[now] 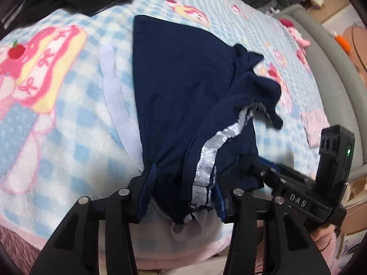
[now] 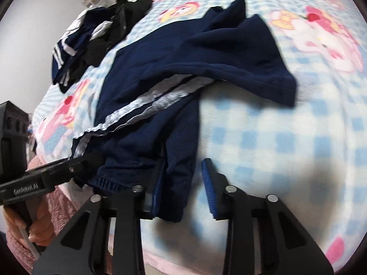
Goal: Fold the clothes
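Right now my left gripper (image 1: 181, 197) has its blue-padded fingers spread on either side of the near hem of the navy garment (image 1: 183, 87), with the silver-striped edge bunched between them; I cannot tell whether they actually bite the cloth. My right gripper (image 2: 183, 185) is spread wide, its left finger buried under the garment's near edge and its right pad (image 2: 209, 188) bare over the blanket. Through the left wrist camera the right gripper's body (image 1: 298, 192) reaches in from the right and touches the same hem, a hand (image 1: 321, 238) showing beneath it. The garment lies partly folded on the bed, its silver stripes (image 2: 146, 105) running diagonally and a loose flap (image 2: 247, 52) rumpled toward the far side. A pale strip of cloth (image 1: 114, 96) peeks out just beside its left edge. Well apart, near the head of the bed, sits a heap of dark clothes (image 2: 91, 36), some with white stripes. Everything rests on a fleecy blue-and-white checked blanket (image 2: 286, 149) printed with pink cartoon figures. A grey padded bed frame (image 1: 325, 52) borders the far side, with small pink plush toys (image 1: 298, 34) along it.
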A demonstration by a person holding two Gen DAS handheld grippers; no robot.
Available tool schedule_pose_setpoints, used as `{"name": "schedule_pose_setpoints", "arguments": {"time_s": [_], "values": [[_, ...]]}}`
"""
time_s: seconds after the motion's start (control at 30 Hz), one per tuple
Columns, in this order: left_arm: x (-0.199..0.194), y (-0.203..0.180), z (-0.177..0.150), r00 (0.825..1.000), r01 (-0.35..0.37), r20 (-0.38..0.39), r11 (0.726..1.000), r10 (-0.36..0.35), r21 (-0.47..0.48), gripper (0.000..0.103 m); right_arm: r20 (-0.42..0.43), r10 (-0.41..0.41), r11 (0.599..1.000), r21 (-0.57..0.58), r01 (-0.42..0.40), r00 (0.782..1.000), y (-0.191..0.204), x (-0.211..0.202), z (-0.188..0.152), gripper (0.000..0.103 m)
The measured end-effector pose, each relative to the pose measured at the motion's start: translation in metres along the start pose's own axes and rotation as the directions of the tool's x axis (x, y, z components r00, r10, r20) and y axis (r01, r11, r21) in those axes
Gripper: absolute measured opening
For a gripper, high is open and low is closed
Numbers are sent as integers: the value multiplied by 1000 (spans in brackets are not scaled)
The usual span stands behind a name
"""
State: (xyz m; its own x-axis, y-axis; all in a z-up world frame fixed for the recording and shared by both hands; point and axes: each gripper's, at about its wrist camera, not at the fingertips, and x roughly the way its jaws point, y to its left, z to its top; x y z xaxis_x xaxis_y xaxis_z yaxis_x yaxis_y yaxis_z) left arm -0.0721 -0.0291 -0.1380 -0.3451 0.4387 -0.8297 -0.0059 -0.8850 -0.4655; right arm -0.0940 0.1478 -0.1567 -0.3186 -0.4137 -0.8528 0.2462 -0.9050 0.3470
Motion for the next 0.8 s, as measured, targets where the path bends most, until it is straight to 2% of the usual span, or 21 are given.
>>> {"name": "schedule_pose_setpoints", "arguments": {"time_s": [0.13, 0.23, 0.27, 0.33, 0.47, 0.5, 0.53, 0.63, 0.8], "values": [[3, -11, -4, 1000, 6, -27, 999, -5, 53, 43, 40, -110, 992, -61, 113, 993, 5, -19, -5, 17], [5, -9, -4, 1000, 15, -17, 999, -15, 35, 47, 60, -57, 997, -50, 60, 997, -1, -34, -3, 20], [6, -8, -4, 1000, 18, -13, 999, -18, 29, 49, 47, -10, 1000, -29, 11, 999, -6, -32, -1, 24], [7, -7, -4, 1000, 24, -6, 1000, -24, 17, 53, 25, 77, 997, 12, -77, 997, -15, -27, 1, 45], [10, -4, -4, 999, 36, 8, 999, -36, -7, 53, 13, 90, 995, 43, -90, 996, -20, -1, 5, 46], [11, -3, -4, 999, 39, 11, 999, -39, -13, 52, 12, 91, 995, 46, -91, 996, -21, 3, 5, 42], [12, -2, -4, 999, 42, 15, 999, -42, -19, 51, 21, 81, 996, 31, -82, 996, -17, 1, 5, 31], [13, -1, -3, 999, 49, 25, 998, -48, -32, 46, 48, 58, 998, -2, -58, 997, -9, -7, 3, 12], [-1, -11, 0, 998, 43, 53, 999, -43, 8, 30, 99, 55, 998, -24, -53, 994, -2, -31, -2, 6]]}}
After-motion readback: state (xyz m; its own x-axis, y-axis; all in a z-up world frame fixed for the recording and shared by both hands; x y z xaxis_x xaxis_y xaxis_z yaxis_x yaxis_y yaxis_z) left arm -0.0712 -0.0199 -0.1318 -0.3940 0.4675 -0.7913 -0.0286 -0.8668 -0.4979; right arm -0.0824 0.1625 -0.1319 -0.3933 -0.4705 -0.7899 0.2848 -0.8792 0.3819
